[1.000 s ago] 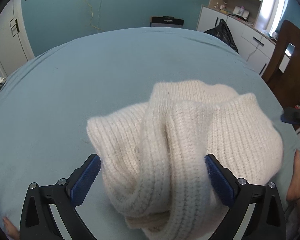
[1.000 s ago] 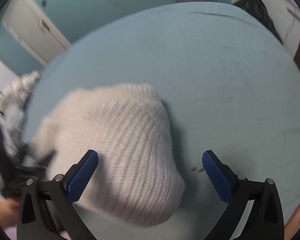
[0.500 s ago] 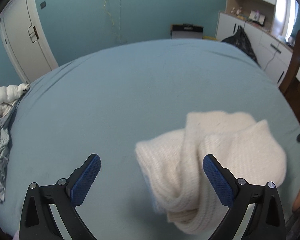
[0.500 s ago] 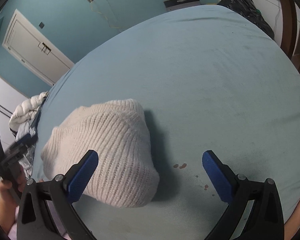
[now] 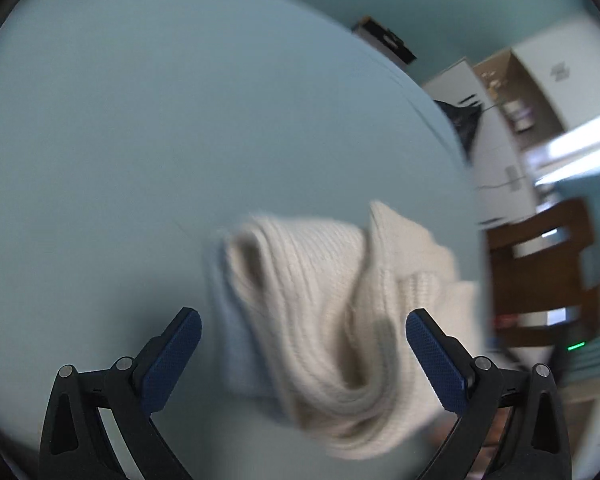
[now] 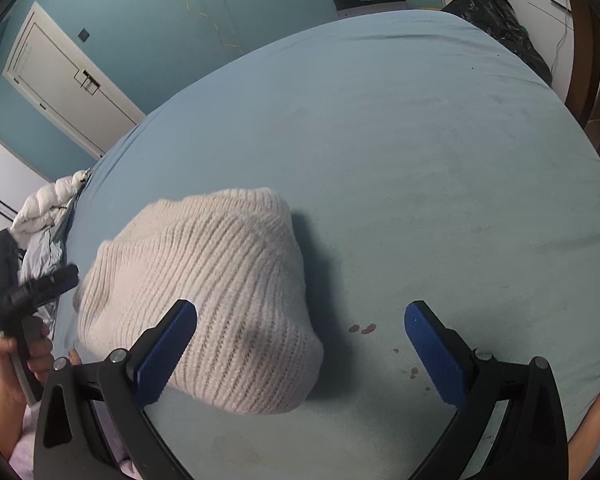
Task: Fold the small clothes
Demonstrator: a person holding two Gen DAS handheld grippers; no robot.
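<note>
Your cream ribbed knit sweater (image 6: 204, 300) lies bundled on the pale blue bed sheet (image 6: 400, 160), with both tools spread wide and holding nothing

Your right hand-held gripper (image 6: 301, 344) has its blue-padded fingers (image 6: 434, 354) well apart; the left one overlaps the bundle's near edge in the view, the right one stands over bare sheet beside a few small brown spots (image 6: 362, 329). To the right and beyond the bundle the bed is open up to its far edge. Your left hand-held gripper (image 5: 303, 354), jaws apart, shows a blurred, tilted view with the bundle's rolled end between its fingers. A crumpled white quilt (image 6: 48, 204) sits at the left bed edge, a wooden chair (image 5: 540, 272) off the right
</note>
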